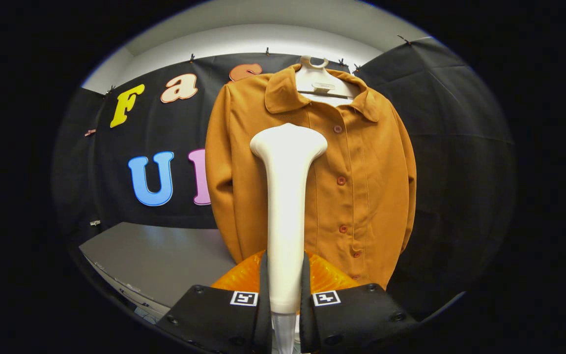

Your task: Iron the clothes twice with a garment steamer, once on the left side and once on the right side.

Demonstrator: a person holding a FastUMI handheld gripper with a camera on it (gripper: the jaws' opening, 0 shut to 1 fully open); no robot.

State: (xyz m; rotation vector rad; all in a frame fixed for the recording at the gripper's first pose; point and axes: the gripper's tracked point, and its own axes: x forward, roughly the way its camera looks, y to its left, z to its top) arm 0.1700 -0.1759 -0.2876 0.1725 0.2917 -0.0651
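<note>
Here, my gripper (285, 300) is clenched on the handle of the garment steamer (287, 196), both fingers pressing its lower shaft from either side, w/ the wide white head standing upright ahead of them. The head sits in front of the orange shirt (356, 187), over the chest panel on the side away from the button row; I can't tell whether its face is touching the cloth or just short of it.

The shirt hangs on a pale hanger (320, 81) against the booth's dark wall, front toward me, collar spread, placket closed w/ a line of small reddish buttons. Sleeves drop straight at both sides. The fabric looks smooth and fairly heavy, w/ a few long soft folds and no hard creases I can make out. A grey table (155, 255) lies beyond the fingers, beside the shirt's hem, and something orange and ribbed (332, 275) shows just behind the fingers; what it is I can't say.

My read: this is a stroke on one front panel. To do it well I'd keep the head flat to the cloth, approx. parallel w/ the placket, and run one slow, even pass down the panel, staying off the buttons. The shirt hangs free, so a hard push would prob. swing it; light contact is enough. Grip stays firm so the shaft doesn't twist between the fingers.
</note>
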